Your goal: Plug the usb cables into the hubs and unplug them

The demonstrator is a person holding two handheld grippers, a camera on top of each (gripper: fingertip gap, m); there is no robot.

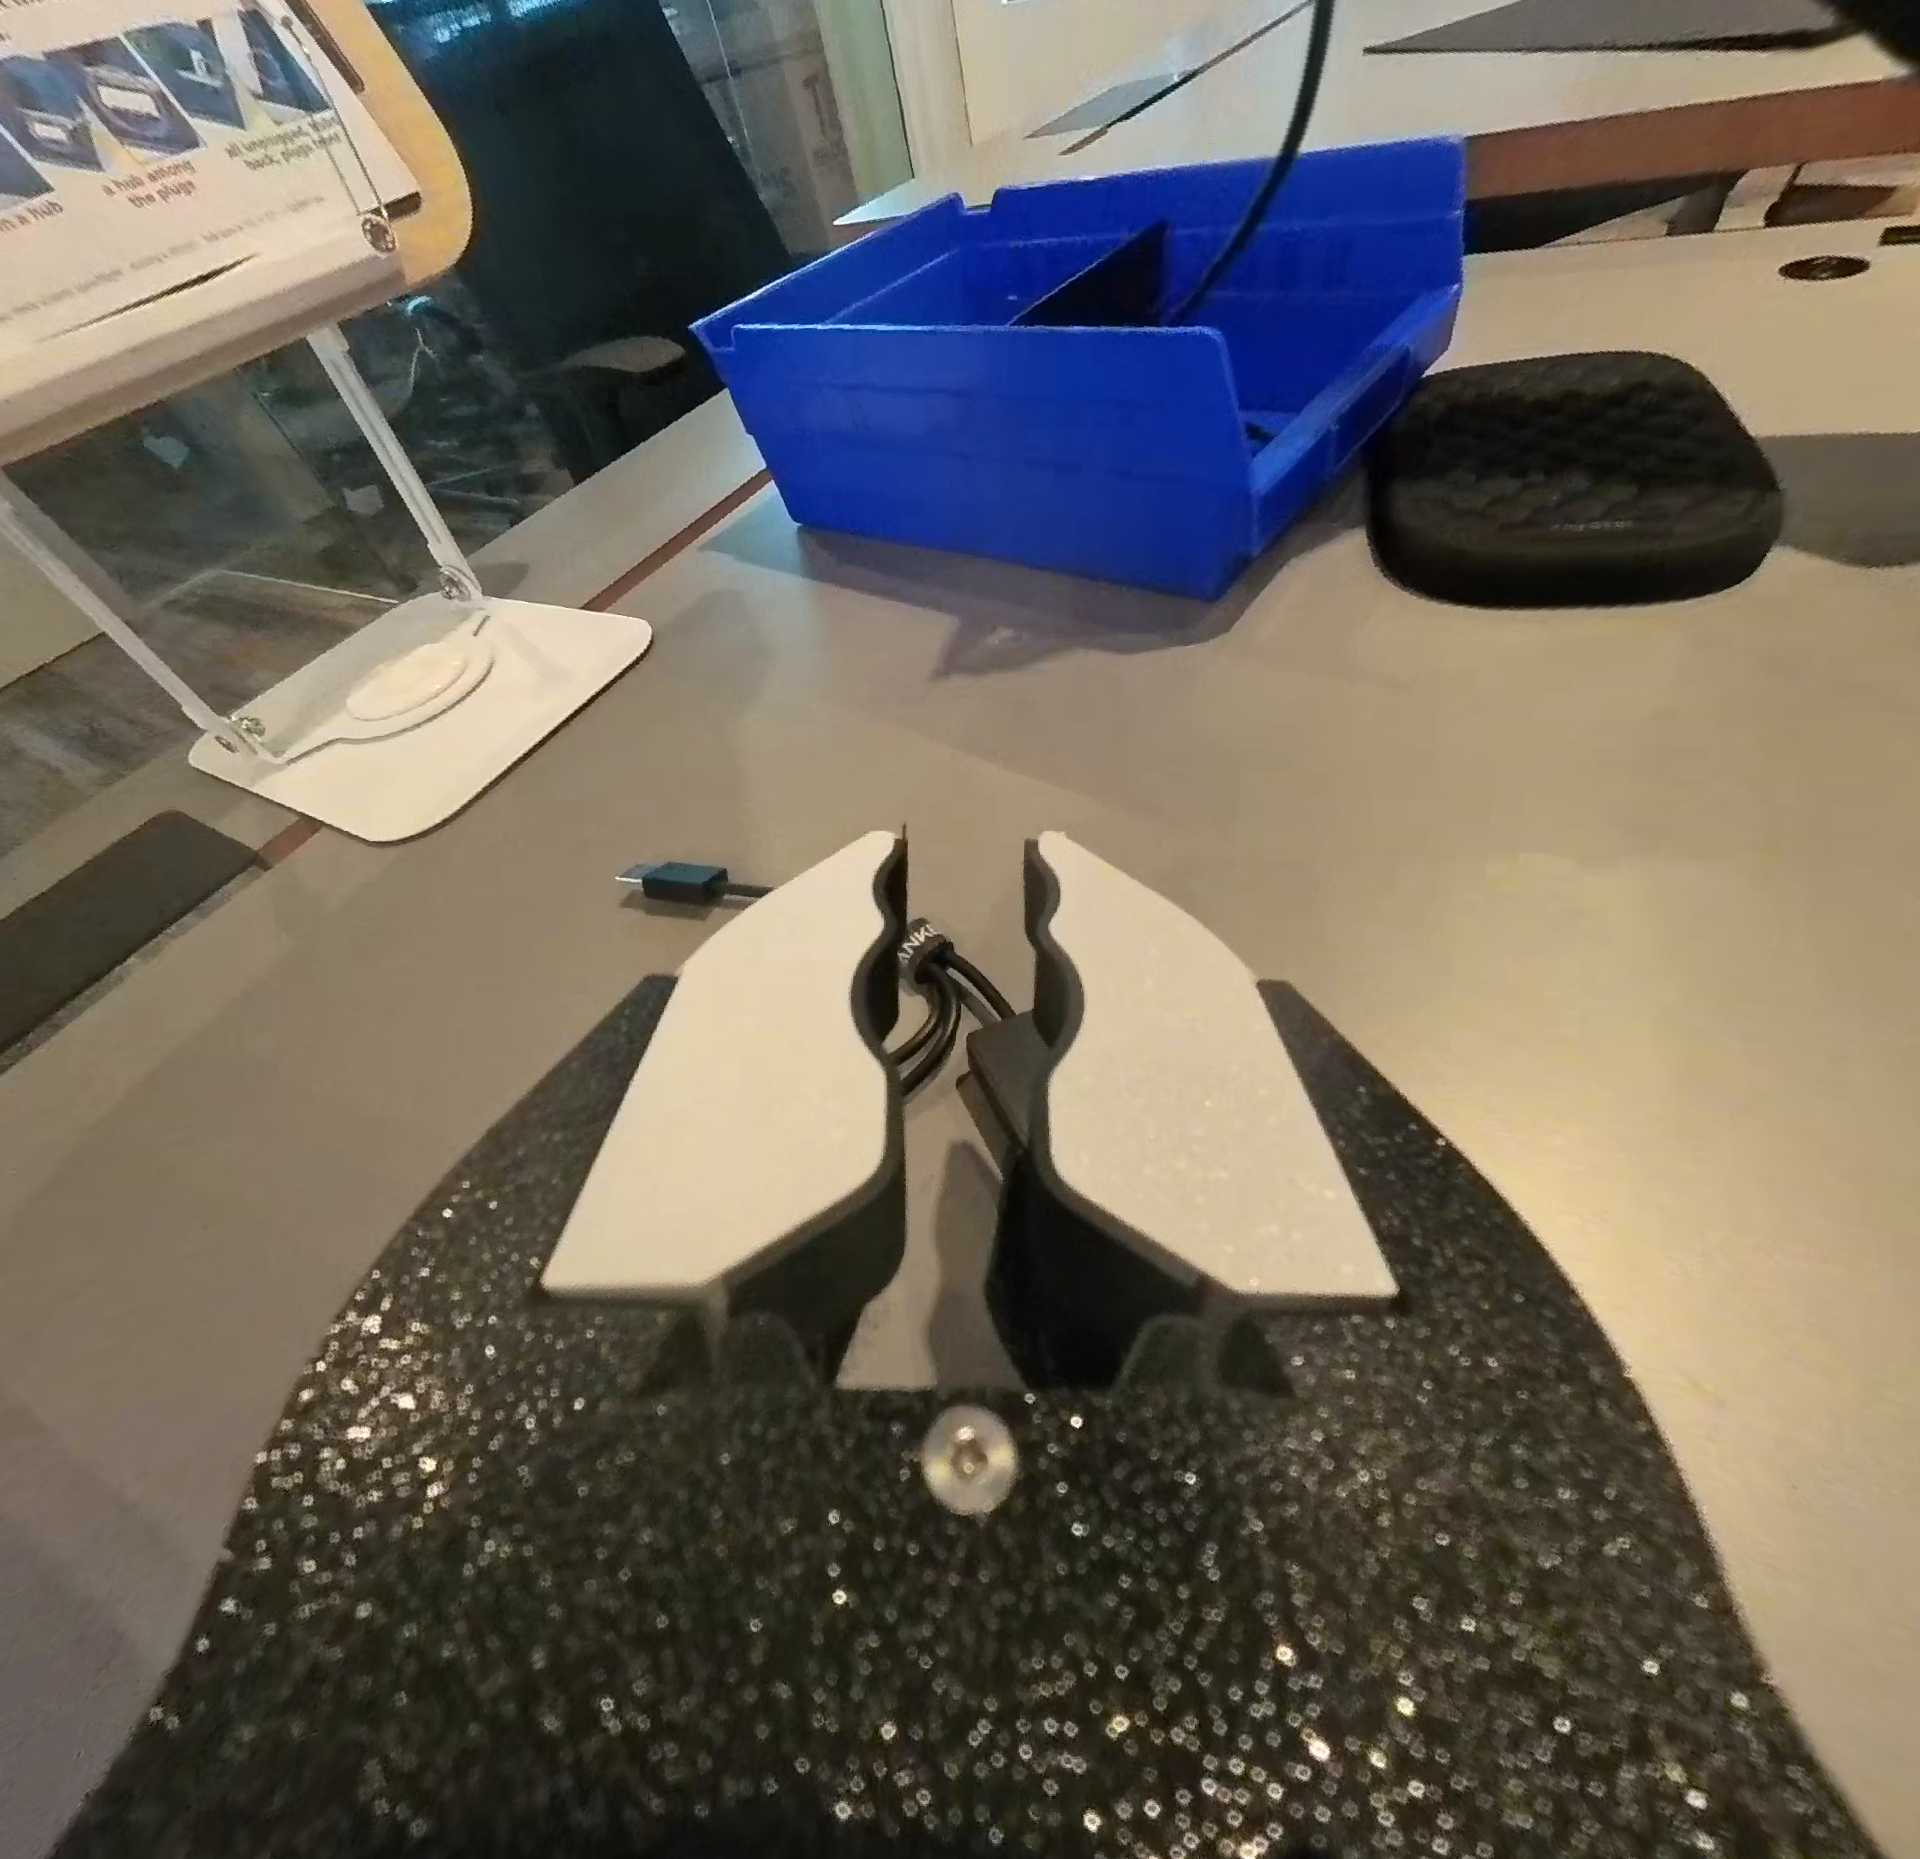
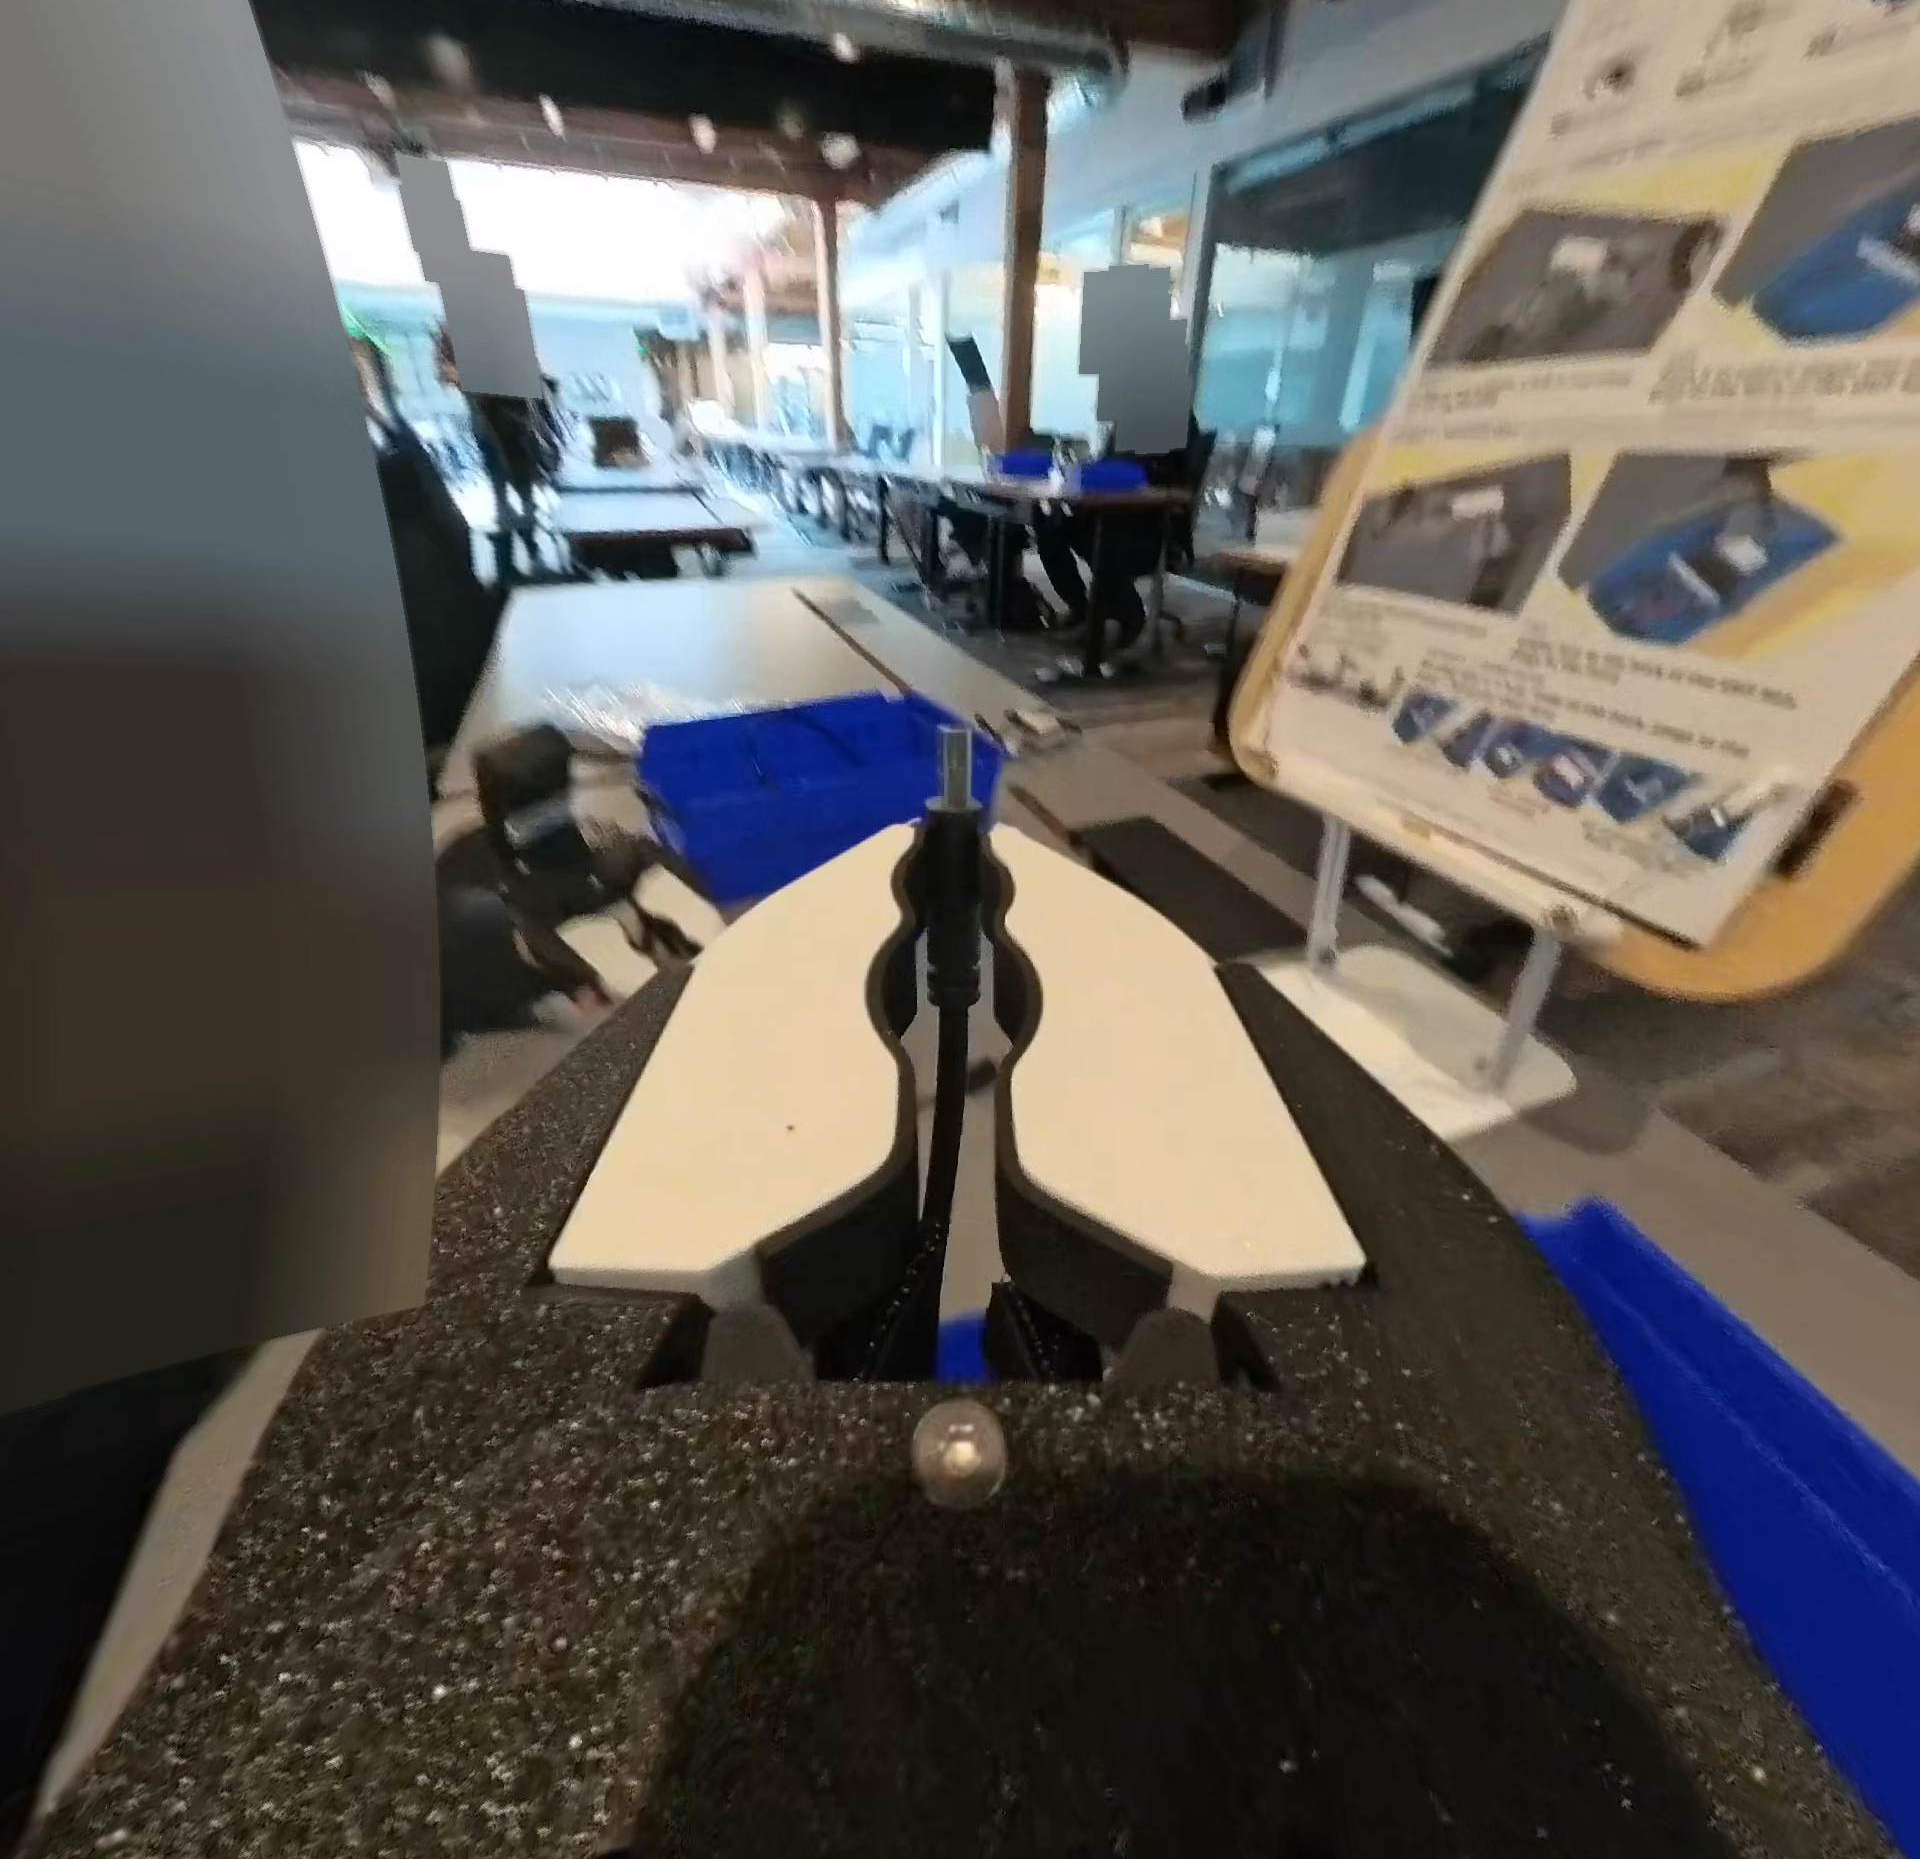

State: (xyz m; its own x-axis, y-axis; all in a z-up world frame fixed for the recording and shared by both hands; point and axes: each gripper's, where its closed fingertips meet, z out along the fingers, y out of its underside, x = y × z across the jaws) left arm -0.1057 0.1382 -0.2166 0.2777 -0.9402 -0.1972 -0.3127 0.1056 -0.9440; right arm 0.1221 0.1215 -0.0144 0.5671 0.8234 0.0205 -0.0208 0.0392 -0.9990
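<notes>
In the left wrist view my left gripper (image 1: 964, 853) is low over the grey table (image 1: 1351, 874), jaws a little apart. A dark hub (image 1: 1003, 1066) with a strapped black cable coil (image 1: 930, 999) lies in the gap and runs partly under the right finger. The hub's blue-black plug (image 1: 675, 880) lies on the table to the left of the fingertips. In the right wrist view my right gripper (image 2: 954, 845) is raised in the air, shut on a black USB cable (image 2: 948, 1082). The cable's metal plug (image 2: 954, 770) sticks out forward past the fingertips.
A blue bin (image 1: 1039, 438) with a black divider stands behind the left gripper; a black cable (image 1: 1283, 136) rises out of it. A black pad (image 1: 1569, 479) lies to its right. An instruction sign on a stand (image 1: 416, 729) is at the left, near the table edge. The sign (image 2: 1610, 459) and a blue bin rim (image 2: 1714, 1394) show in the right wrist view.
</notes>
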